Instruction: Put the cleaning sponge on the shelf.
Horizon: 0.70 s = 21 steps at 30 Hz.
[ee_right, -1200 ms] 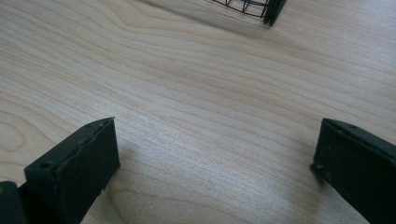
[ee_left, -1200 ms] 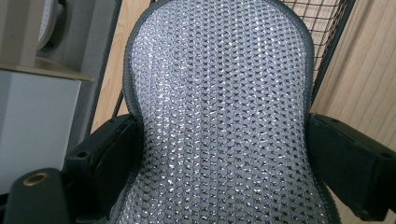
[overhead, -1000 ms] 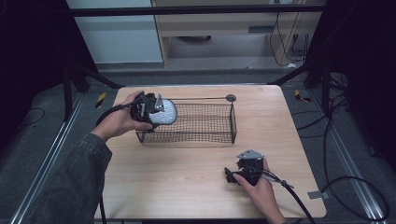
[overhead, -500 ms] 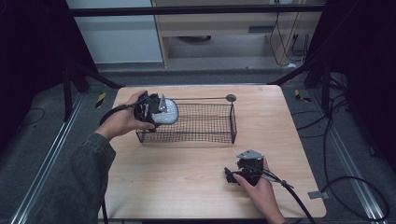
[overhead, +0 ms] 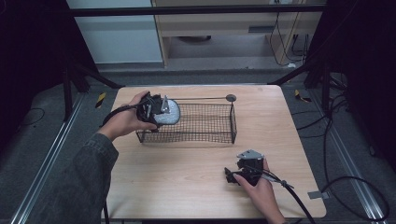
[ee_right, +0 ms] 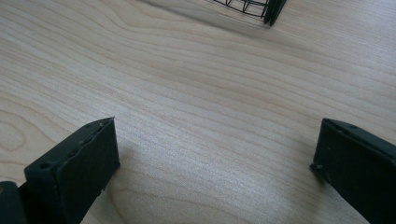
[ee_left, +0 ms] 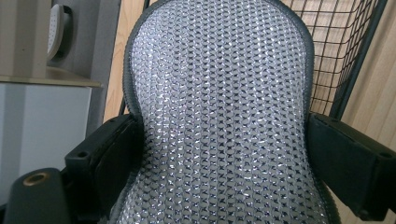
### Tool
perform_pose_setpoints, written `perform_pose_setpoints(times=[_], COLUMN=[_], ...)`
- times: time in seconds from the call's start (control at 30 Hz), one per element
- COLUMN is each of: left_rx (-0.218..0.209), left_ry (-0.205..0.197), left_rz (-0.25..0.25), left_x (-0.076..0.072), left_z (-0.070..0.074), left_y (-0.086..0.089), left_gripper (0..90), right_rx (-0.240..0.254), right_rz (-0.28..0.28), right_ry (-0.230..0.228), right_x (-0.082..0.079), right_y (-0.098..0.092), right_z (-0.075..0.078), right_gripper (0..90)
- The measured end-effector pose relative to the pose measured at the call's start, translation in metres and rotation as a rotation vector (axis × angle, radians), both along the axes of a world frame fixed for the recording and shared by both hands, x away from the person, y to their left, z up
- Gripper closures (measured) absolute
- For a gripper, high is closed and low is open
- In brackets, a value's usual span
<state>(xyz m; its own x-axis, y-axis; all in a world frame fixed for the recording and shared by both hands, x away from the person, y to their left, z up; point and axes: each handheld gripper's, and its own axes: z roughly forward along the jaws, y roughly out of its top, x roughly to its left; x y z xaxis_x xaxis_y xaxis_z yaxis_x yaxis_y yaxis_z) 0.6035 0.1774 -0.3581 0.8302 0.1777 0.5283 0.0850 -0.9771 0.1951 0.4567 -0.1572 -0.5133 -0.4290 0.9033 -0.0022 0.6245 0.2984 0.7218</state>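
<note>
Placement looks underway: left gripper (overhead: 156, 111), jaws clamped on the silvery mesh pad (ee_left: 219, 112), holds it over the wire basket's (overhead: 205, 126) left end, release next, right gripper (overhead: 236, 176) idle, jaws apart.

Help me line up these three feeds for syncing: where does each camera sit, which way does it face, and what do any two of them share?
High view: fixed above the person's side, looking forward and down on the pale wooden table; both forearms, left gripper, right gripper show.
Left gripper view: rides the left gripper, looking along its black jaws clamped on the silvery mesh-textured grey-rimmed pad.
Right gripper view: rides the right gripper, facing bare tabletop between wide-apart jaws.
Shared: the black wire basket appears in all three; its corner tops the right gripper view.
</note>
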Motion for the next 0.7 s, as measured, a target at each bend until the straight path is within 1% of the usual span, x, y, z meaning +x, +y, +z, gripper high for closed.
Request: perform_pose_setpoints(times=[0.17,0.2,0.7], left_rx=[-0.001,0.003,-0.004], left_ry=[0.003,0.009,0.030], left_rz=[-0.005,-0.004,-0.005], left_x=[0.0008,0.0017,0.0062], left_z=[-0.0025,-0.0039,-0.0103], left_y=[-0.0012,-0.0013,-0.0027], left_gripper=[10.1,10.1,10.1], right_rx=[0.000,0.000,-0.003], right_rz=[0.000,0.001,0.004], right_ry=[0.000,-0.001,-0.001], right_x=[0.0000,0.0000,-0.0002], right_y=[0.0000,-0.0001,-0.0003], right_z=[0.0000,0.0000,-0.0001], right_gripper=[0.4,0.4,0.4])
